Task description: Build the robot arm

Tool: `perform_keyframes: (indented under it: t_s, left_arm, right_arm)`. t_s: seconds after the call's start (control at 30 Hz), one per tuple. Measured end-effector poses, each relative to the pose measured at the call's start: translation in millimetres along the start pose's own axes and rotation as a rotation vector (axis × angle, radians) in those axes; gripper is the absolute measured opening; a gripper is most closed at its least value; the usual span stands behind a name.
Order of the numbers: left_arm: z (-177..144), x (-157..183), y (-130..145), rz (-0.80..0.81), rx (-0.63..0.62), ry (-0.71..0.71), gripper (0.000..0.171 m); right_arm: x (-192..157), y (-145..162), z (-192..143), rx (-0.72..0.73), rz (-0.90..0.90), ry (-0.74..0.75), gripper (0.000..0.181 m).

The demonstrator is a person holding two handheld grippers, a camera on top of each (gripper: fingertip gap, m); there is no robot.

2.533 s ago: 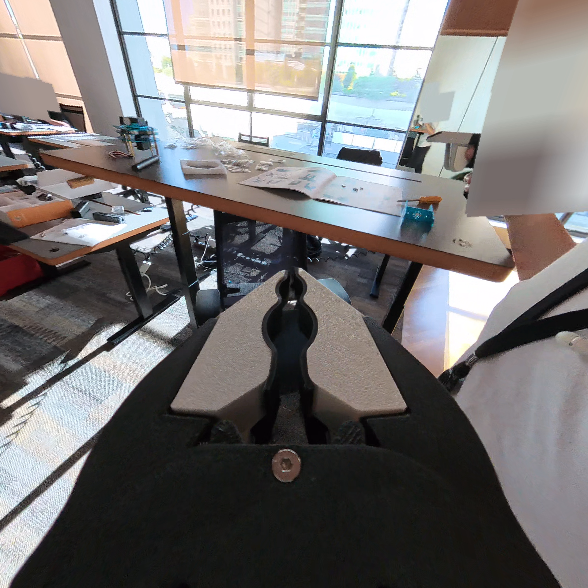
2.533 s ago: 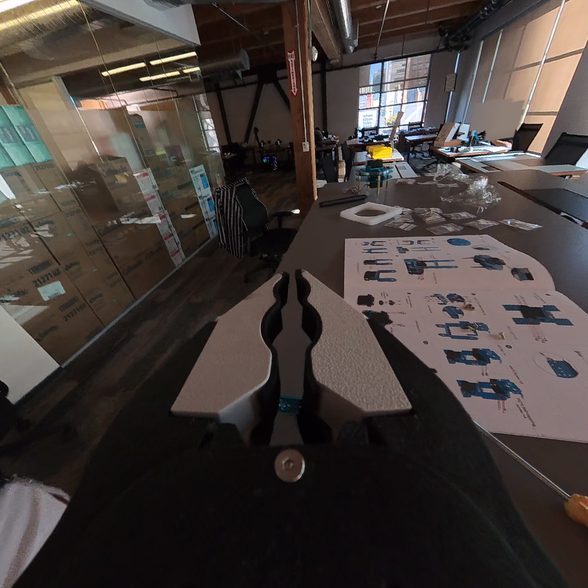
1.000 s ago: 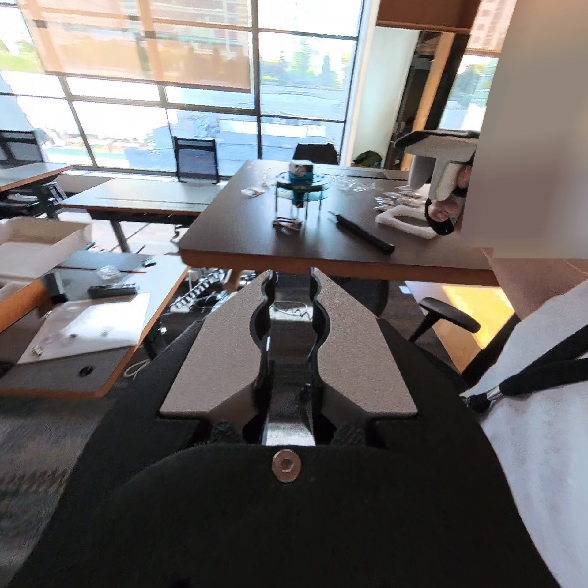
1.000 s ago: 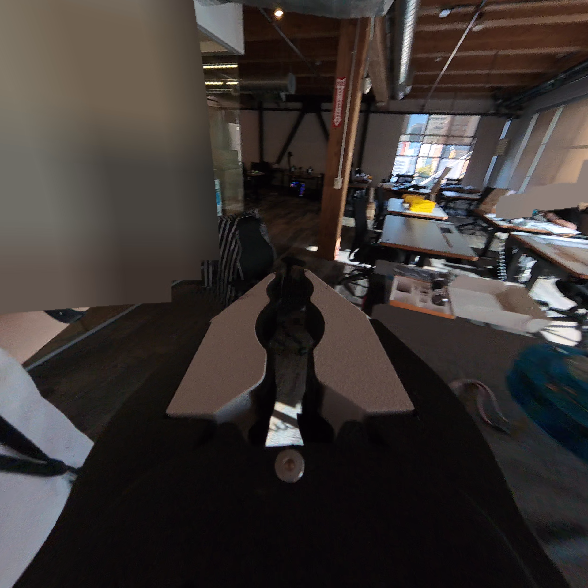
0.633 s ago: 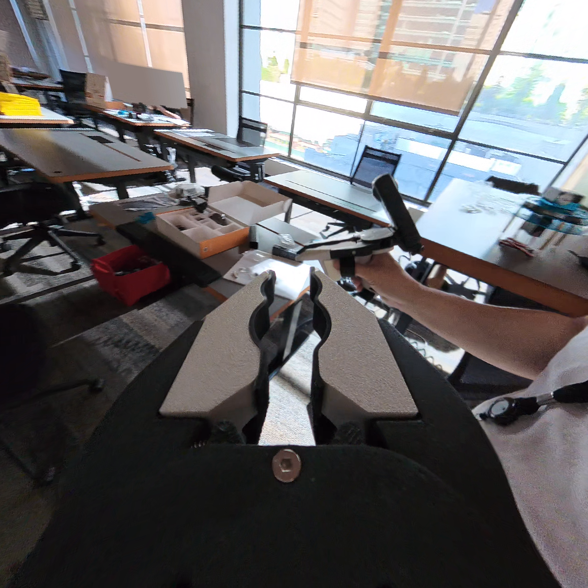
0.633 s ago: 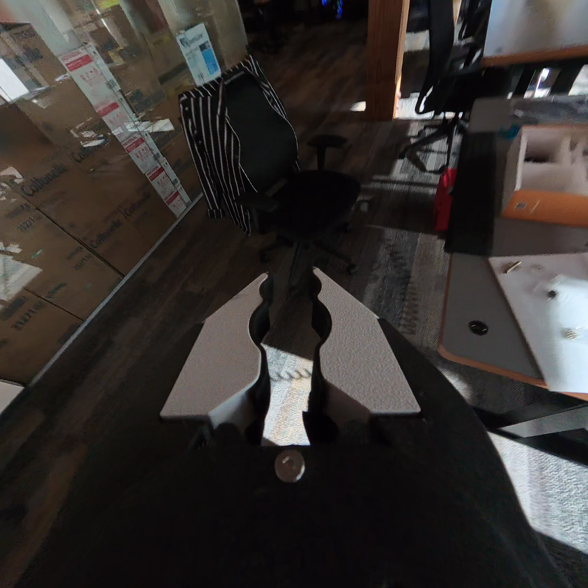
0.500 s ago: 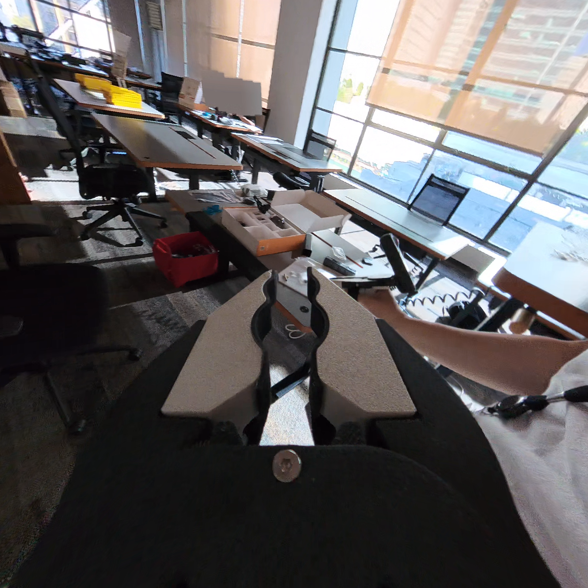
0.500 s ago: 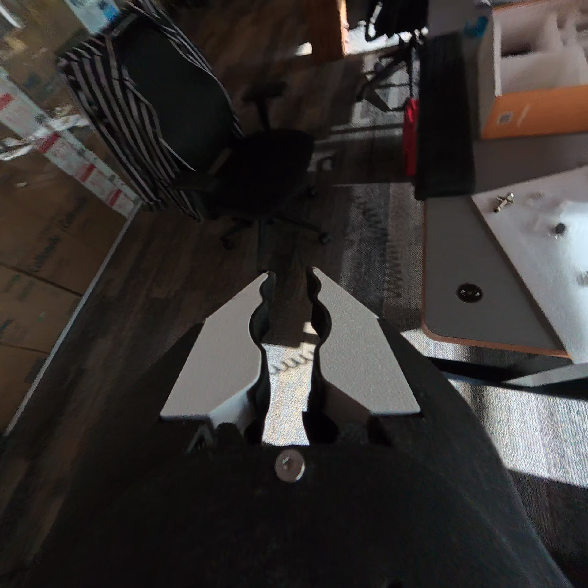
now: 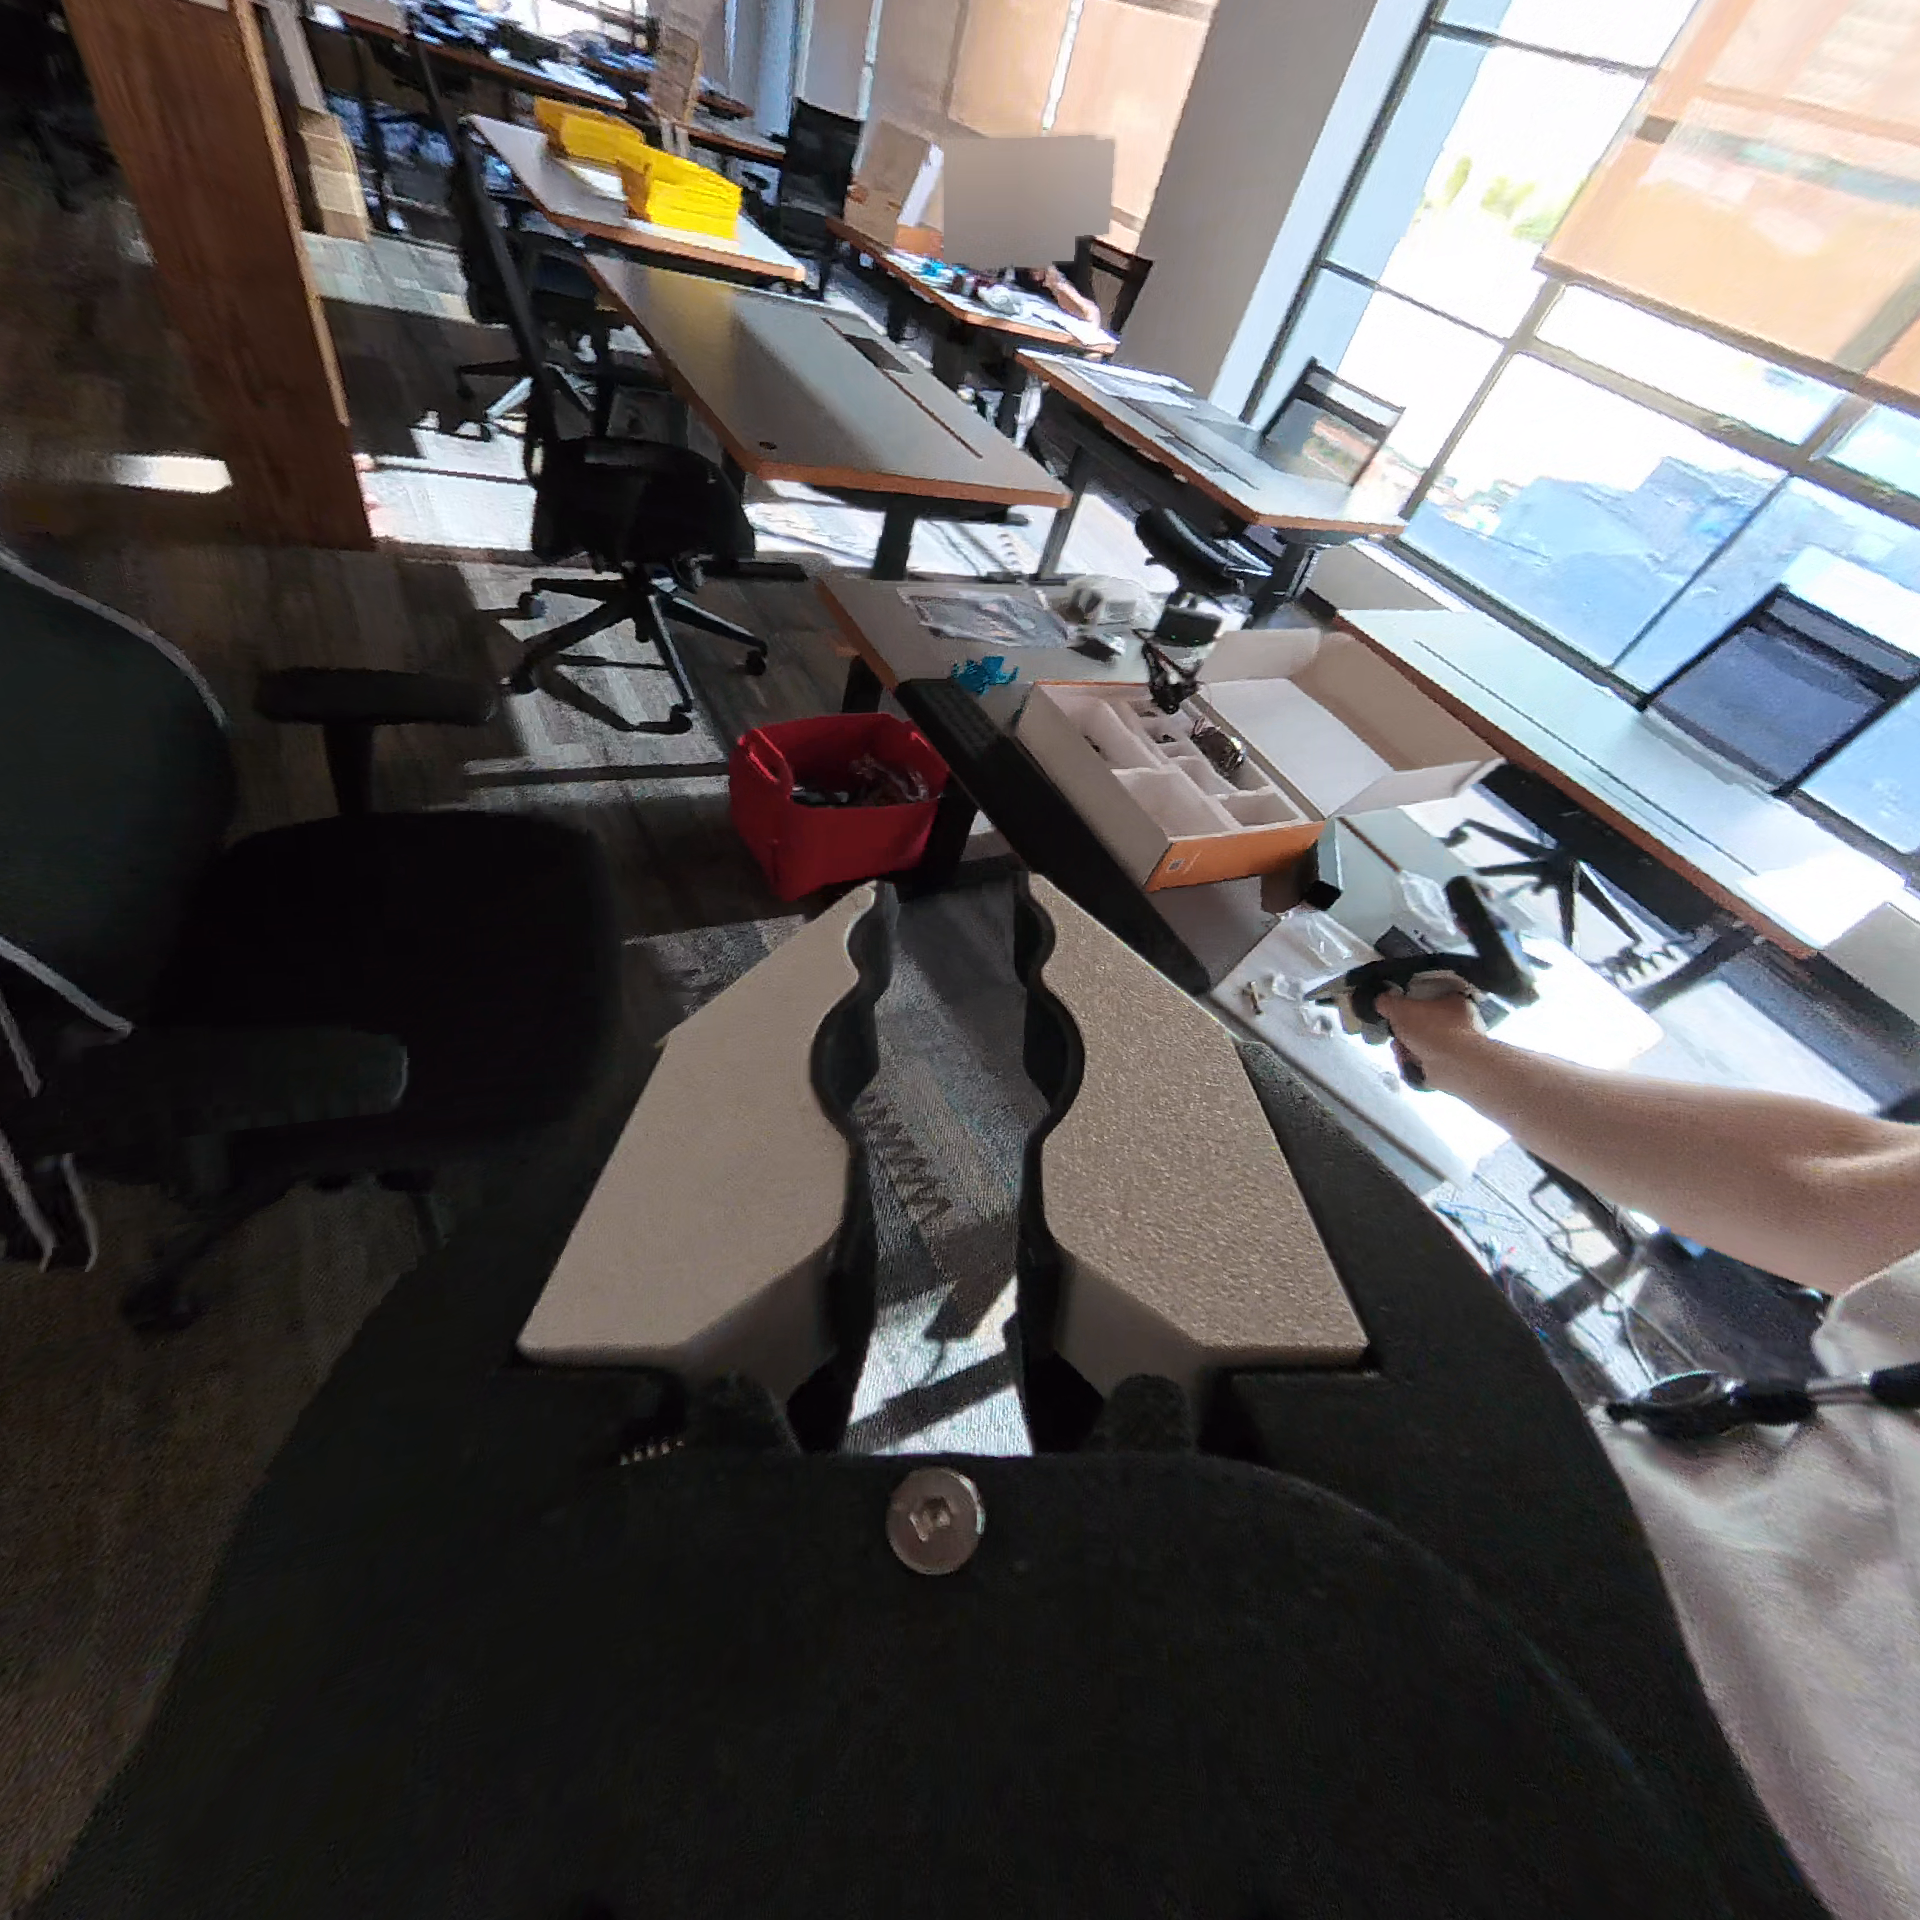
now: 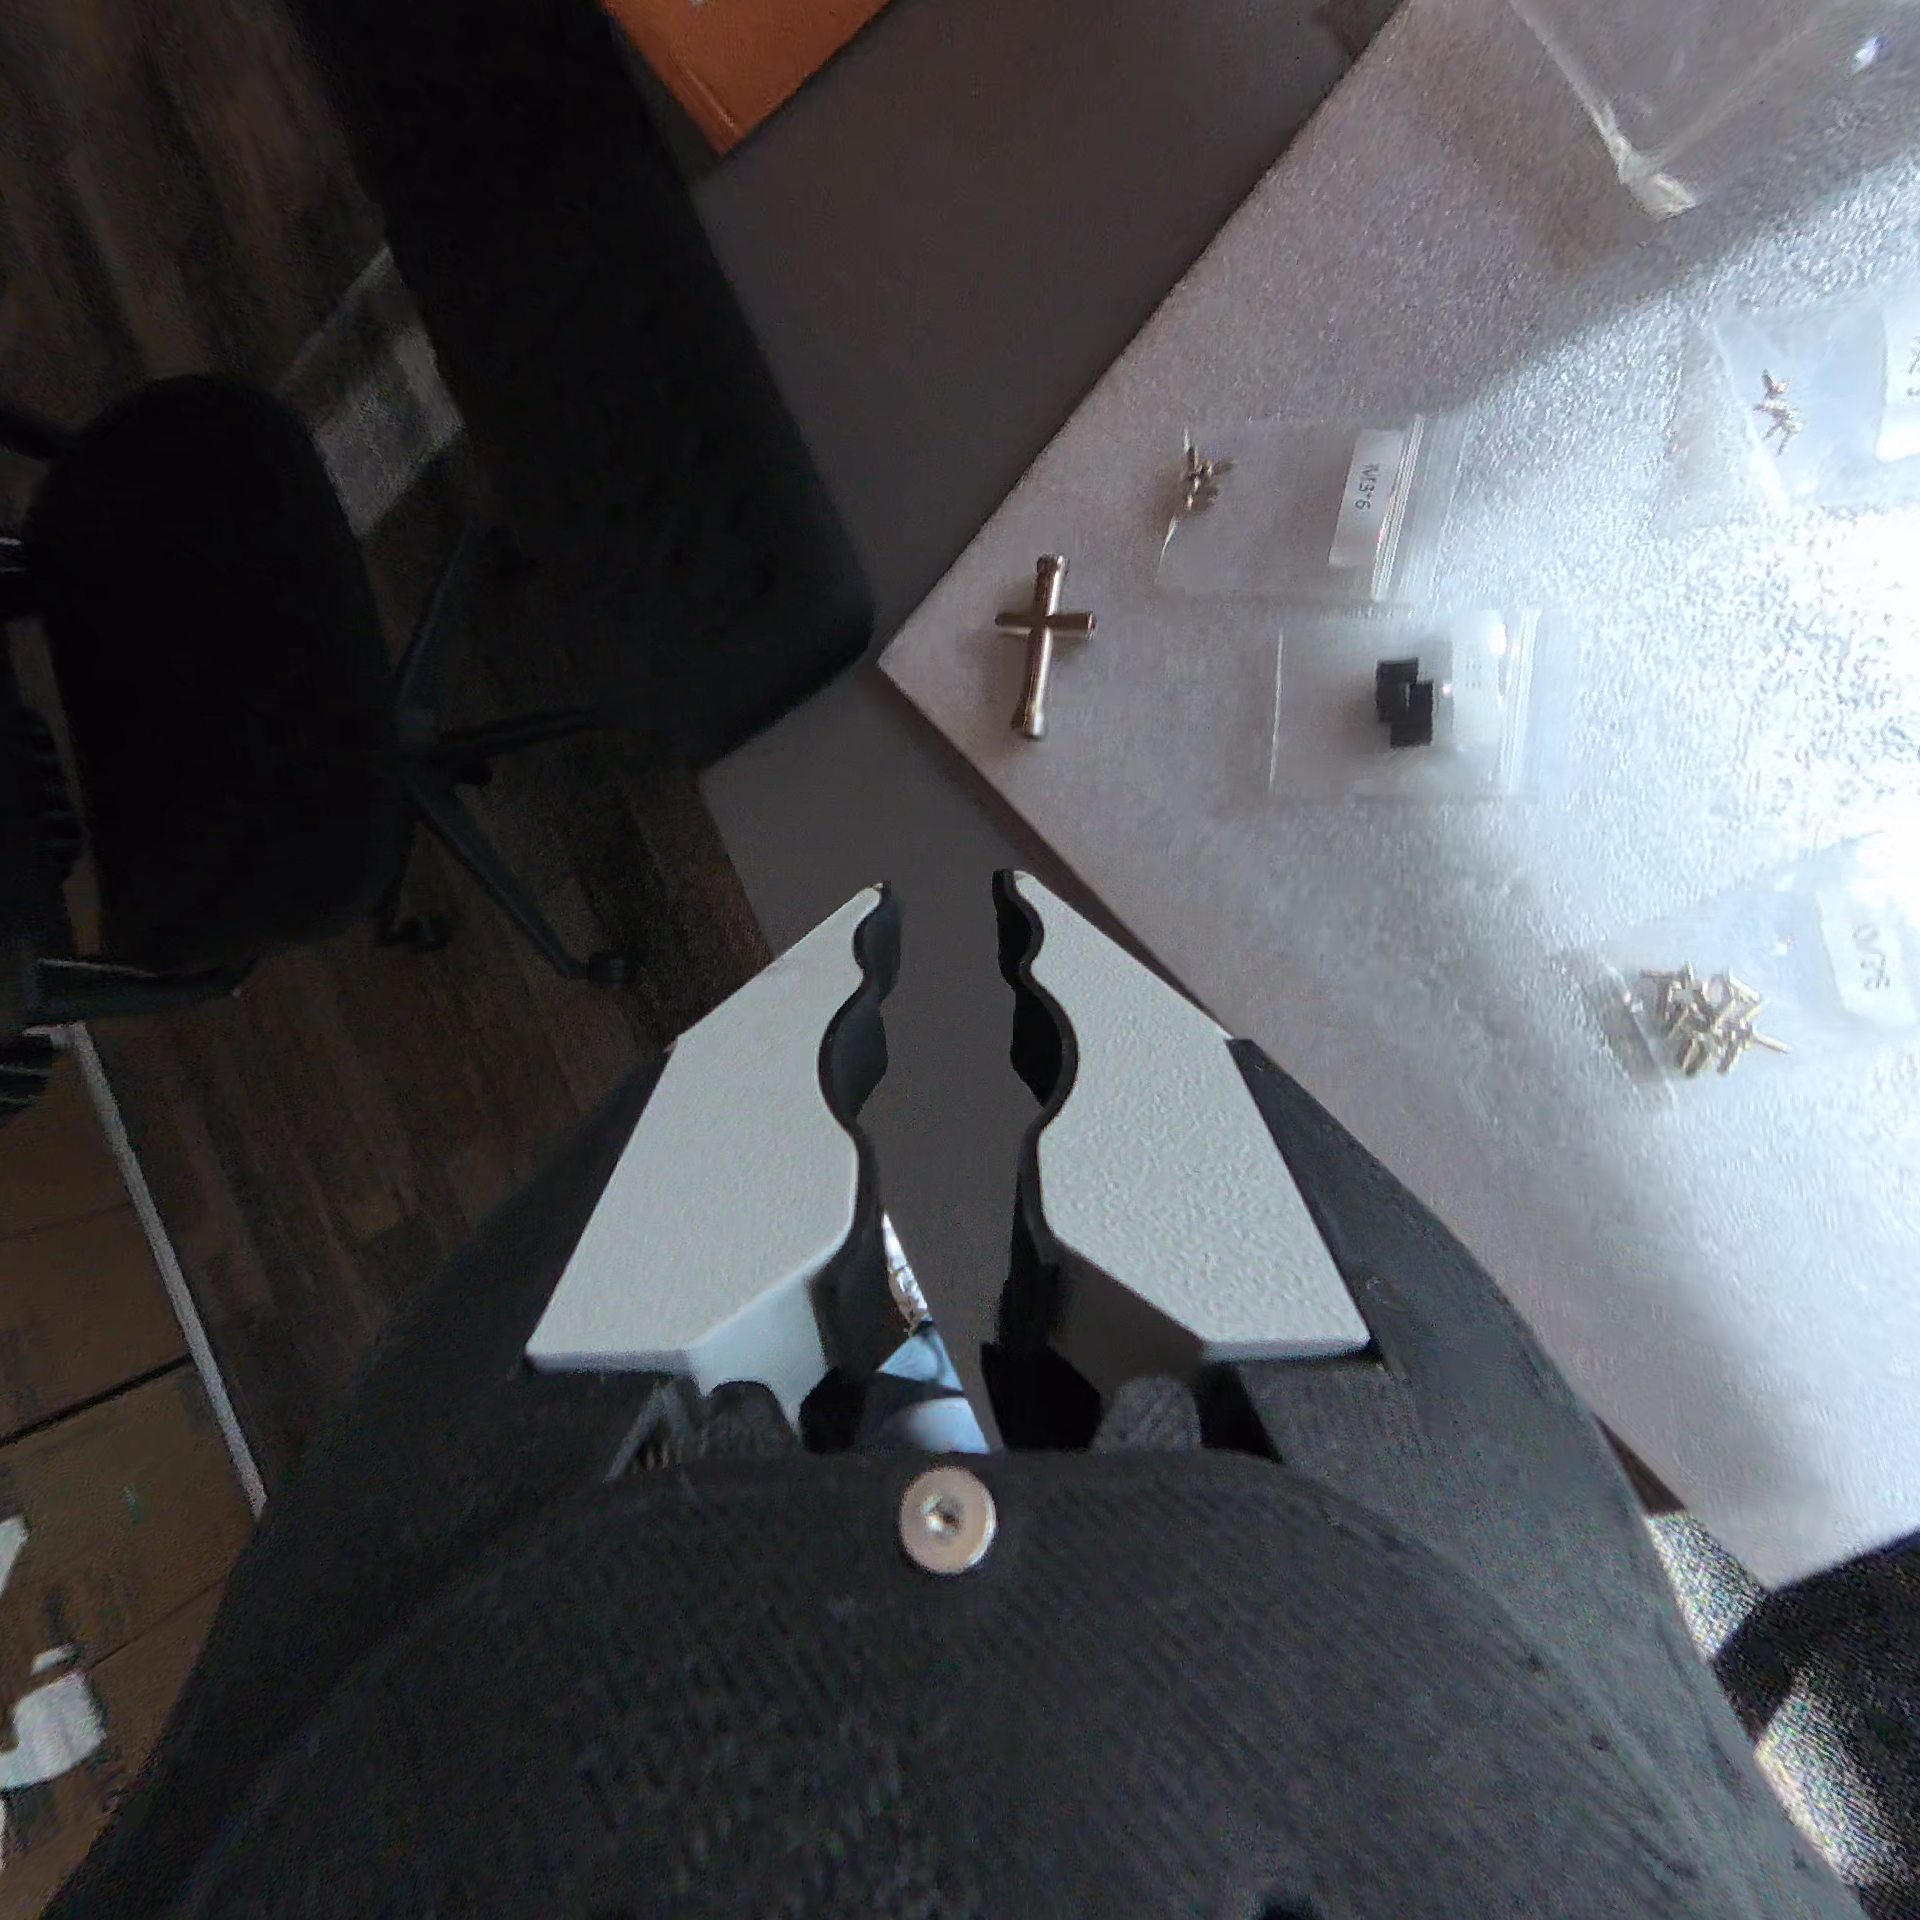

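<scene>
Your left gripper (image 9: 951, 896) hung in the air above the carpeted floor (image 9: 935, 997), well clear of any table. Its jaws stood slightly apart, a narrow gap between them, nothing in it. Ahead and to the left stood a black office chair (image 9: 343, 966); beyond the fingertips sat a red bin (image 9: 842, 800) on the floor beside a low desk (image 9: 935, 634) carrying an open box with white foam compartments (image 9: 1174, 779).

In the left wrist view your right hand (image 9: 1429, 1029) showed at the far right, arm outstretched, holding the right gripper over a white foam sheet (image 9: 1579, 1018) on the low table.

From the right wrist view, your right gripper (image 10: 940, 896) was angled down at the grey tabletop (image 10: 935, 260), its tips just off the near corner of the white foam sheet (image 10: 1455, 727). Jaws slightly parted, empty between the fingertips. Nearest thing: a small metal cross-shaped wrench (image 10: 1042, 644) lying flat near the sheet's corner, apart from the gripper. Further along the sheet lay a clear bag with a black part (image 10: 1403, 701), a labelled bag (image 10: 1377, 509) with a few screws (image 10: 1197, 486) beside it, and a loose cluster of brass screws (image 10: 1699, 1018) to the right. A dark chair (image 10: 208, 644) stood on the floor left of the table.
</scene>
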State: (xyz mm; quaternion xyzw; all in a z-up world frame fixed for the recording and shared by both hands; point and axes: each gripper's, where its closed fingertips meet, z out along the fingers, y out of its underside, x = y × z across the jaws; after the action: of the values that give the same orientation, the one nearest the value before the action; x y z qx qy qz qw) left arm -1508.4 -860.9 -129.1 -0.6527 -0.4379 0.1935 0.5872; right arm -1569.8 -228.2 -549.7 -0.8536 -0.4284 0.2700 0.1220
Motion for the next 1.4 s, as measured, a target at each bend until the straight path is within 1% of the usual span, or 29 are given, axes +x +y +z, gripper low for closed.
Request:
perform_keyframes:
  t_s: [0.1,0.2,0.27,0.33,0.37,0.4,0.43,0.5,0.57,0.6,0.63,0.67,0.73,0.77,0.8,0.87,0.9,0.97,1.0,1.07,1.13,1.17,1.2,1.27,1.33,1.4]
  left_arm:
    - [65.7,-17.9,-41.0,0.055,-0.026,0.055,0.020]
    - [141.0,-28.6,-64.5,0.118,-0.071,0.105,0.019]
    - [195.9,-27.6,-70.1,0.140,-0.116,0.170,0.020]
    - [250.3,-21.9,-74.0,0.152,-0.139,0.218,0.019]
    - [276.7,-14.5,-75.2,0.153,-0.143,0.253,0.019]
    - [302.3,-4.4,-74.4,0.159,-0.152,0.301,0.019]
    - [327.1,6.4,-71.1,0.169,-0.174,0.353,0.018]
    - [371.9,32.2,-59.3,0.171,-0.245,0.476,0.017]
    - [407.6,65.8,-46.6,0.151,-0.302,0.633,0.014]
    - [422.9,82.9,-37.7,0.149,-0.329,0.711,0.015]
    - [436.2,100.1,-25.8,0.155,-0.363,0.791,0.015]
    - [446.9,117.8,-11.7,0.160,-0.405,0.876,0.017]
    - [456.5,157.6,18.5,0.135,-0.500,1.076,0.019]
    - [453.6,179.3,32.7,0.107,-0.554,1.194,0.020]
    - [446.0,200.6,45.9,0.080,-0.612,1.318,0.021]
    - [422.5,238.5,66.6,0.061,-0.717,1.550,0.021]
    - [407.6,256.1,74.3,0.090,-0.753,1.650,0.019]
    - [368.2,290.1,83.7,0.232,-0.778,1.826,0.019]
    - [340.3,306.7,80.7,0.282,-0.770,1.925,0.019]
    - [273.8,333.6,67.5,0.316,-0.752,2.131,0.020]
    - [201.7,349.1,57.3,0.319,-0.779,2.319,0.025]
    - [165.4,353.6,54.5,0.330,-0.796,2.402,0.025]
    - [130.5,358.8,53.7,0.357,-0.797,2.466,0.026]
    - [60.7,371.7,53.8,0.417,-0.760,2.559,0.028]
    - [-13.2,385.9,56.7,0.441,-0.716,2.633,0.027]
    - [-89.8,399.7,73.9,0.489,-0.686,2.689,0.024]
  right_arm:
    - [2.0,-18.7,29.3,-0.021,0.016,0.010,0.018]
    - [8.1,-31.7,56.6,-0.048,-0.001,0.051,0.019]
    - [16.1,-29.8,78.0,-0.102,-0.013,0.088,0.020]
    - [25.2,-14.9,93.2,-0.217,-0.048,0.139,0.017]
    - [27.6,-23.0,93.4,-0.180,-0.085,0.164,0.008]
    - [30.0,-26.6,94.0,-0.172,-0.105,0.187,0.007]
    - [29.7,-25.6,94.3,-0.194,-0.122,0.186,0.007]
    - [26.2,-27.9,87.5,-0.183,-0.142,0.182,0.007]
    - [10.7,-40.9,71.9,-0.068,-0.172,0.142,0.007]
    - [-4.6,-49.5,60.4,0.008,-0.196,0.090,0.007]
    - [-31.4,-62.1,43.7,0.120,-0.233,-0.011,0.007]
    - [-59.0,-74.8,19.0,0.245,-0.270,-0.089,0.007]
    - [-112.1,-94.2,-48.1,0.491,-0.325,-0.169,0.007]
    - [-138.9,-100.0,-88.9,0.624,-0.342,-0.190,0.007]
    - [-160.9,-101.3,-129.2,0.740,-0.353,-0.174,0.007]
    - [-195.4,-88.5,-199.3,0.888,-0.386,-0.085,0.007]
    - [-207.4,-76.9,-230.1,0.943,-0.398,-0.022,0.007]
    - [-224.2,-48.1,-288.2,1.046,-0.381,0.090,0.007]
    - [-231.9,-30.9,-314.2,1.080,-0.356,0.118,0.007]
    - [-245.8,5.1,-365.7,1.156,-0.312,0.176,0.007]
    - [-256.3,43.5,-412.9,1.224,-0.243,0.203,0.007]
    - [-260.2,64.7,-436.1,1.259,-0.230,0.244,0.006]
    - [-263.9,87.8,-458.8,1.290,-0.234,0.304,0.006]
    - [-261.0,140.8,-500.4,1.290,-0.218,0.494,0.006]
    - [-259.8,200.3,-539.8,1.253,-0.227,0.671,0.007]
    - [-258.4,264.2,-576.2,1.178,-0.235,0.803,0.007]
